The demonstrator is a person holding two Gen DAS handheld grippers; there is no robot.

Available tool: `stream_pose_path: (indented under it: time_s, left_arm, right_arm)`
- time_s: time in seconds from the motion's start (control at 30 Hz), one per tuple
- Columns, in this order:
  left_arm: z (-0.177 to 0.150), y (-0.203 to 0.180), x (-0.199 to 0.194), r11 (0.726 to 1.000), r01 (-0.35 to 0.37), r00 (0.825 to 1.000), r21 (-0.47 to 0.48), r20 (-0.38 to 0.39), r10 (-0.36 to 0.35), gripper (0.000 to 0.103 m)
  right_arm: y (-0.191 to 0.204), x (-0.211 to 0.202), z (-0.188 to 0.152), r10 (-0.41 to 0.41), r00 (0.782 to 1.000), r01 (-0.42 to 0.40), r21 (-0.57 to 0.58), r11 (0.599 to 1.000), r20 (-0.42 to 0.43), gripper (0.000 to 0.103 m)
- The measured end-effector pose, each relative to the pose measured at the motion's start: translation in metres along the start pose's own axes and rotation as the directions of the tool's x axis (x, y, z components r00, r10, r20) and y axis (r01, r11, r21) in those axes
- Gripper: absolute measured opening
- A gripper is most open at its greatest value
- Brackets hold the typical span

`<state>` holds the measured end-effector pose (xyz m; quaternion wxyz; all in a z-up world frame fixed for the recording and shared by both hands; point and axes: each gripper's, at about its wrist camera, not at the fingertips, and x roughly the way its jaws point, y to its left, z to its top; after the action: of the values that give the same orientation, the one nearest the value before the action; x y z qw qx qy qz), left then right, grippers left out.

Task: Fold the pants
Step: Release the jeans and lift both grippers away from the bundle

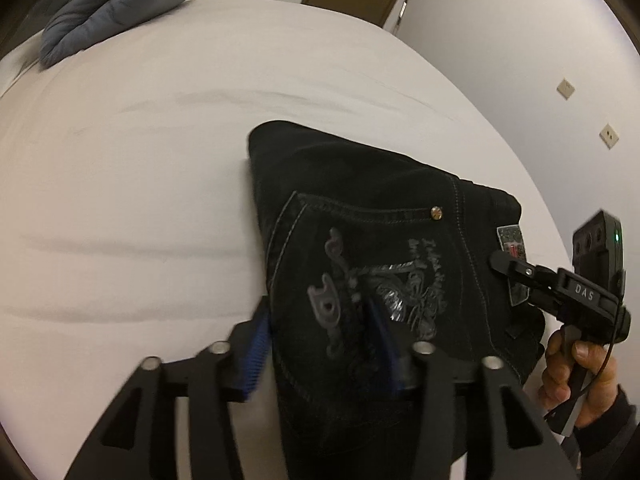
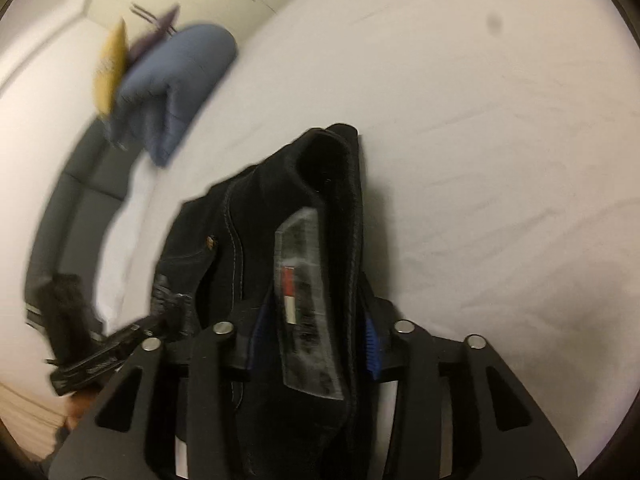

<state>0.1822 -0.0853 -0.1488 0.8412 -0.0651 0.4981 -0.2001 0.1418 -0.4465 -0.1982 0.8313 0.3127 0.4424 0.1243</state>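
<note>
- The black jeans [image 1: 360, 216] lie folded into a compact packet on the white bed [image 1: 140, 180].
- The left hand-held gripper [image 1: 316, 344] has its jaws apart around the pocket side, without pressing.
- The right hand-held gripper [image 2: 312, 332] is also parted, around the waistband edge with the label [image 2: 304, 280].
- Judgement: draw both back straight and slowly, so no pad drags a layer open.

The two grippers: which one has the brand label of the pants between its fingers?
The right gripper: the label lies between its fingers; the left gripper straddles the embroidered pocket.
</note>
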Motion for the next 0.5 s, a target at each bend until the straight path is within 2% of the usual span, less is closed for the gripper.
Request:
stream_pose_path:
  time_s: [0.1, 0.13, 0.17, 0.23, 0.27, 0.33, 0.37, 0.43, 0.5]
  left_arm:
    - [-0.009, 0.006, -0.026, 1.0, -0.024, 0.998, -0.004, 0.062, 0.024, 0.075]
    - [-0.012, 0.005, -0.04, 1.0, -0.027, 0.995, -0.001, 0.095, 0.027, 0.083]
    - [-0.017, 0.004, -0.055, 0.999, -0.04, 0.99, 0.003, 0.137, 0.039, 0.088]
    - [-0.021, -0.009, -0.086, 0.996, -0.084, 0.967, 0.016, 0.244, 0.077, 0.102]
    - [-0.02, -0.017, -0.099, 0.995, -0.099, 0.953, 0.03, 0.29, 0.086, 0.103]
    - [-0.028, -0.032, -0.133, 0.986, -0.151, 0.918, 0.065, 0.38, 0.116, 0.103]
    - [-0.028, -0.042, -0.145, 0.978, -0.192, 0.894, 0.082, 0.425, 0.14, 0.103]
    - [-0.038, -0.062, -0.18, 0.951, -0.291, 0.828, 0.103, 0.524, 0.197, 0.103]
    - [-0.046, -0.067, -0.214, 0.923, -0.373, 0.762, 0.093, 0.598, 0.248, 0.103]
  right_arm:
    - [0.005, -0.023, -0.008, -0.065, 0.996, 0.066, -0.023, 0.998, 0.057, 0.054]
    - [0.006, -0.035, -0.012, -0.078, 0.993, 0.08, -0.019, 0.997, 0.084, 0.055]
    - [0.008, -0.048, -0.018, -0.087, 0.99, 0.089, -0.015, 0.996, 0.112, 0.056]
    - [0.017, -0.078, -0.031, -0.116, 0.98, 0.121, -0.02, 0.993, 0.165, 0.056]
    - [0.032, -0.094, -0.041, -0.127, 0.972, 0.135, -0.031, 0.99, 0.197, 0.056]
    - [0.053, -0.128, -0.057, -0.152, 0.948, 0.177, -0.068, 0.982, 0.278, 0.056]
    - [0.063, -0.145, -0.063, -0.16, 0.937, 0.195, -0.085, 0.977, 0.309, 0.056]
    - [0.094, -0.179, -0.078, -0.172, 0.899, 0.241, -0.126, 0.962, 0.401, 0.061]
    - [0.122, -0.206, -0.089, -0.177, 0.86, 0.281, -0.154, 0.947, 0.479, 0.068]
